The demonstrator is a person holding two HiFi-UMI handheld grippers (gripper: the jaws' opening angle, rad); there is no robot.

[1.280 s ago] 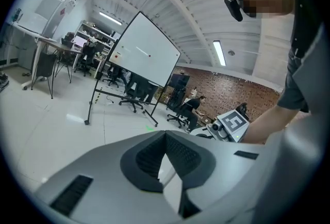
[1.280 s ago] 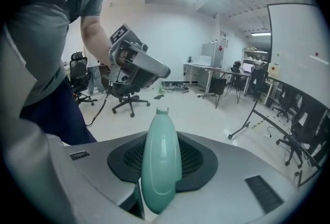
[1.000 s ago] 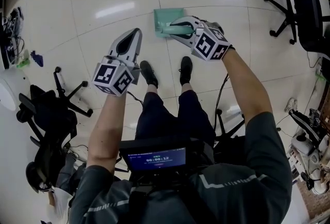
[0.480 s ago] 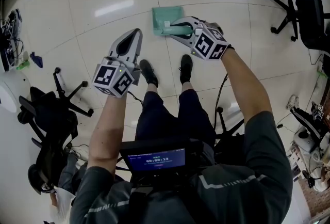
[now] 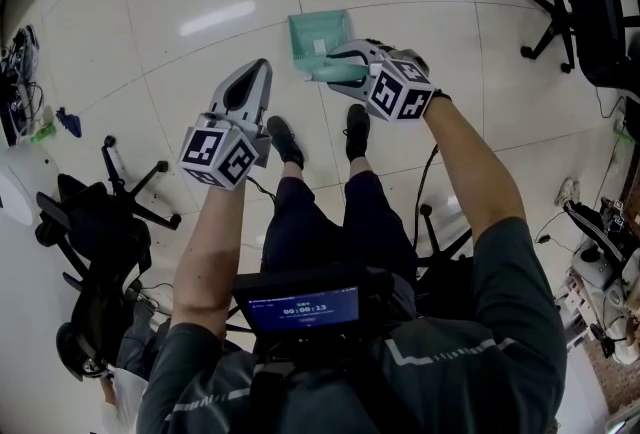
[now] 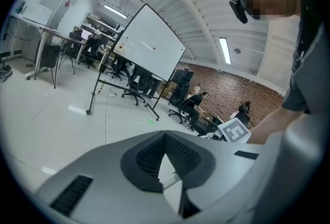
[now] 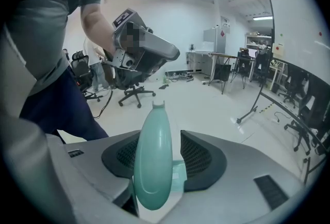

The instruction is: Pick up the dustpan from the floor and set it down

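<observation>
The teal dustpan (image 5: 318, 30) lies flat-looking on the pale floor ahead of the person's shoes. Its handle (image 7: 153, 161) runs back between the jaws of my right gripper (image 5: 337, 63). Those jaws are opening: in the right gripper view the handle leans on the left pad, and a gap shows between it and the right pad (image 7: 202, 155). My left gripper (image 5: 258, 72) hangs to the left of the dustpan, well apart from it. In the left gripper view its tips (image 6: 165, 134) meet with nothing between them.
A black office chair (image 5: 95, 222) stands at the left and more chairs (image 5: 585, 12) at the upper right. The person's shoes (image 5: 287, 140) are just behind the dustpan. Cables and small items (image 5: 40, 117) lie at the far left. A whiteboard on wheels (image 6: 149, 42) stands further off.
The right gripper's jaws have spread apart round the dustpan handle, and that gripper has sunk a little toward the floor. The left gripper has stayed where it was.
</observation>
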